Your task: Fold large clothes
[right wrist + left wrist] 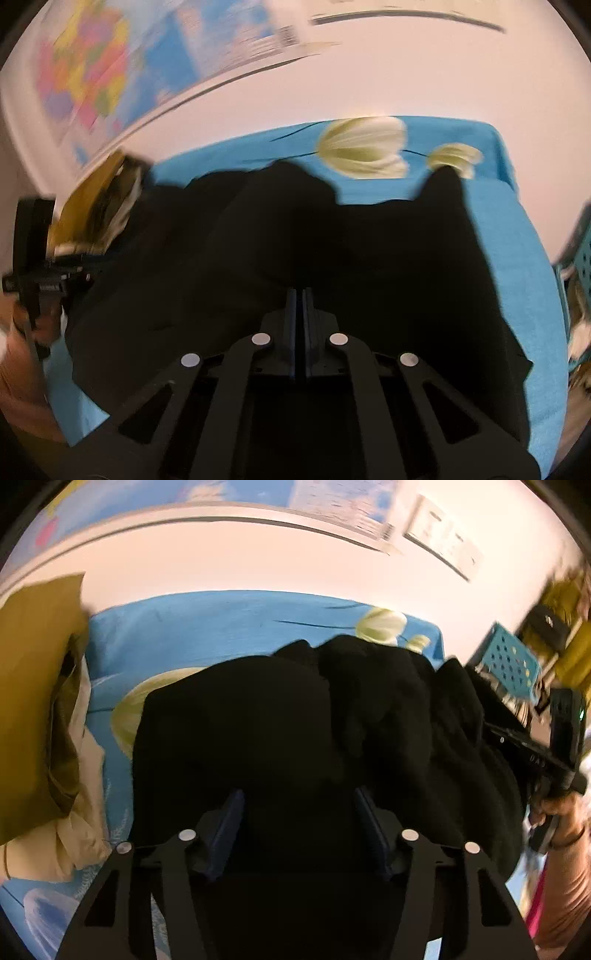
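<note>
Your left gripper [299, 812] is standing with its jaws apart, blue pads [232, 812] wide of each other, and the black garment [258, 720] is filling the gap between them. Both views are too dark to say whether the pads are pressing on the cloth, so you're reading as released here, with the fabric bunched right under and ahead of the fingers. Your right gripper [300, 295] is clenched, its two pads [293, 314] sitting flush together with only a thin seam showing. The garment is lying directly beneath and around that tip; whether a fold is pinched in the seam, can't tell, all black on black.

Going outward: the garment is spreading over the blue bedsheet [184, 627] with white flower prints [364, 147], heaped in ridges toward the far side in the left wrist view, flatter and wider in the right wrist view, with two peaks sticking up at its far edge. Its right edge is ending well short of the sheet's edge.

Left of the garment, a mustard-brown cloth [33, 683] and a cream cloth [81, 812] are piling on the sheet. Your right hand [554, 812] is showing at the far right of the left wrist view, gripping its handle. A teal perforated basket [513, 664] is sitting beyond the bed. A coloured map [92, 74] is hanging on the pale wall, blurred.
</note>
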{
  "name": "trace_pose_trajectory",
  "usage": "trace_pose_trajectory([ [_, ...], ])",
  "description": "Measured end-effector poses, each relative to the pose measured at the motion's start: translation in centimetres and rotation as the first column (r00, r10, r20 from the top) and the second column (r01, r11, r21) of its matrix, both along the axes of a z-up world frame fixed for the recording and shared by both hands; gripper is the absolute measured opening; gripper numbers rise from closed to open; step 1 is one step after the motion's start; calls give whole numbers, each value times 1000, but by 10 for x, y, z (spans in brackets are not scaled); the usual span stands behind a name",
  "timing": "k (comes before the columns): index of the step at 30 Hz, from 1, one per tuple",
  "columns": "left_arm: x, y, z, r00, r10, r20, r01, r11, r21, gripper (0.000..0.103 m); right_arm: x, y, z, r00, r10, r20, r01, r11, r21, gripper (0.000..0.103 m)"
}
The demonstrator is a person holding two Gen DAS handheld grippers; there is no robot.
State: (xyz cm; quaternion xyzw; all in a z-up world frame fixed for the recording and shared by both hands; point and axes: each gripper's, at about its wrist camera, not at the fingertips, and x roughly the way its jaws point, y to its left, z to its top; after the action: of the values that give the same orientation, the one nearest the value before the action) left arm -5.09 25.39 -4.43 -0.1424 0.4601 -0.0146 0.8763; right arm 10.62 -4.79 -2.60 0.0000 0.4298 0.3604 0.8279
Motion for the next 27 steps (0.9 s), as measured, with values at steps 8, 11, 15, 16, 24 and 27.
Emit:
trace_pose_trajectory([
  [8, -9, -13, 23, 997, -17, 70, 11, 997, 73, 74, -10, -20, 27, 992, -62, 111, 65, 997, -29, 52],
  [11, 0, -11, 19, 999, -9, 44, 4, 995, 99, 73, 4, -21, 15, 992, -92, 85, 99, 991, -87, 54],
  [15, 10, -9, 8, 1000, 12, 7, -12, 996, 92, 70, 16, -17, -9, 994, -89, 62, 99, 979, -177, 26],
  [16, 9, -9, 6, 1000, 13, 6, -14, 995, 94, 70, 17, -16, -9, 994, -93, 65, 103, 978, -182, 21],
  [24, 12, -8, 5, 1000, 30, 4, -30, 991, 129, 65, 26, -36, 8, 982, -170, 81, 179, 977, -120, 2],
  [27, 15, -4, 1, 999, 40, -2, -40, 990, 136, 65, 32, -39, -1, 983, -178, 43, 182, 976, -121, 3],
])
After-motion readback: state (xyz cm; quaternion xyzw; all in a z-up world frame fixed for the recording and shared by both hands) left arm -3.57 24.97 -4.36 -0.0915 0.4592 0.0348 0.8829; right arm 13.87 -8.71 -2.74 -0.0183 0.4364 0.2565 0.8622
